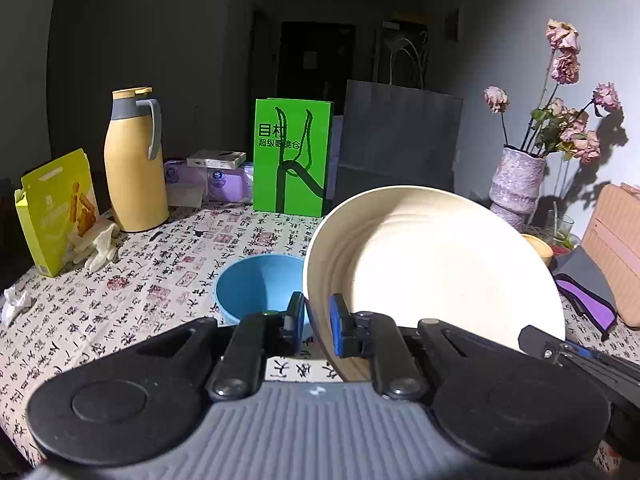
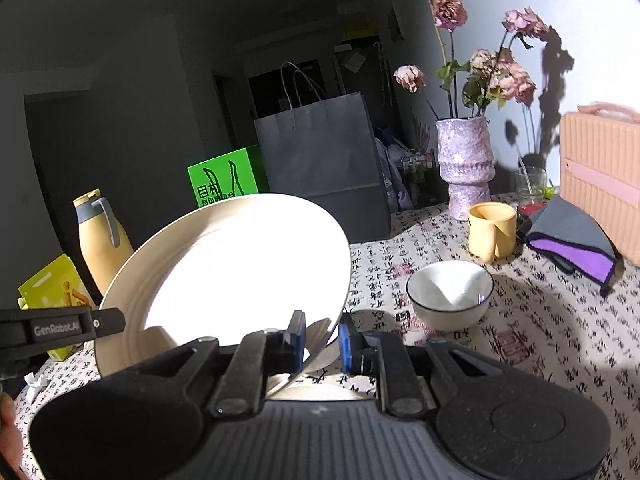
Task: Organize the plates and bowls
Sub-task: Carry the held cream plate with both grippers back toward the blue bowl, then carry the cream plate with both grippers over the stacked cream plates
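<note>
Both grippers pinch one cream plate (image 1: 436, 264): the left gripper (image 1: 314, 326) clamps its near rim, the right gripper (image 2: 322, 338) clenches the opposite edge. Held clear of the patterned tablecloth (image 1: 160, 264), the plate tilts steeply, its hollow face towards the holder and its width running side to side. A blue bowl (image 1: 256, 284) sits just beyond, a white bowl (image 2: 450, 294) to the right. With such thin rim grips, I'd guess any uneven pull could twist the plate loose onto the blue bowl.

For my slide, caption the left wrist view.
Left gripper pinches a tilted cream plate beside a blue bowl.
</note>
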`<state>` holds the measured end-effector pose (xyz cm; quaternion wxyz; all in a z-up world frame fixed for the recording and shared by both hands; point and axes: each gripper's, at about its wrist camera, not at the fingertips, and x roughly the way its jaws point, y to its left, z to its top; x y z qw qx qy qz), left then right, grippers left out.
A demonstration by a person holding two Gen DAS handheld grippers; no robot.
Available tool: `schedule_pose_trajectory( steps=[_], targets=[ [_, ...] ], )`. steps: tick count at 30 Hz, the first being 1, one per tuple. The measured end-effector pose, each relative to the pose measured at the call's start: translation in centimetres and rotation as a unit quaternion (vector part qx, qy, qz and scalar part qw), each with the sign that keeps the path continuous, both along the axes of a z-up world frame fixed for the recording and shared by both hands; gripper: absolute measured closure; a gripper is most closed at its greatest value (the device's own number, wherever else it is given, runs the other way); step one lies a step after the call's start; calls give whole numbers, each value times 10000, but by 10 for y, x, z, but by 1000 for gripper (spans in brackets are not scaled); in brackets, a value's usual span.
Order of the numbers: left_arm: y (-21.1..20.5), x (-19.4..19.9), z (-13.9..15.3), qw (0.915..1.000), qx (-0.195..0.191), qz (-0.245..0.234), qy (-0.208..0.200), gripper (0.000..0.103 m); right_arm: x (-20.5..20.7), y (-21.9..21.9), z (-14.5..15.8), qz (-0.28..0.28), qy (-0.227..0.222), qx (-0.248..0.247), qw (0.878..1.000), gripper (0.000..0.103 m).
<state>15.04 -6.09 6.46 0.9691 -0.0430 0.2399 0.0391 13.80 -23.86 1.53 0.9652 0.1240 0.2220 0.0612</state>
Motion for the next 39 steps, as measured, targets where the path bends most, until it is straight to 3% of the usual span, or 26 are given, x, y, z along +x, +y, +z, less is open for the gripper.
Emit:
schedule_pose_trajectory(
  steps=[13, 39],
  targets=[
    [2, -19, -24, 9996, -178, -1, 211, 89, -21, -6, -16, -22, -11, 223, 9997, 86],
    [5, -55, -47, 9994, -327, -33, 77, 89, -53, -4, -44, 44, 68, 147, 9999, 86]
  ],
)
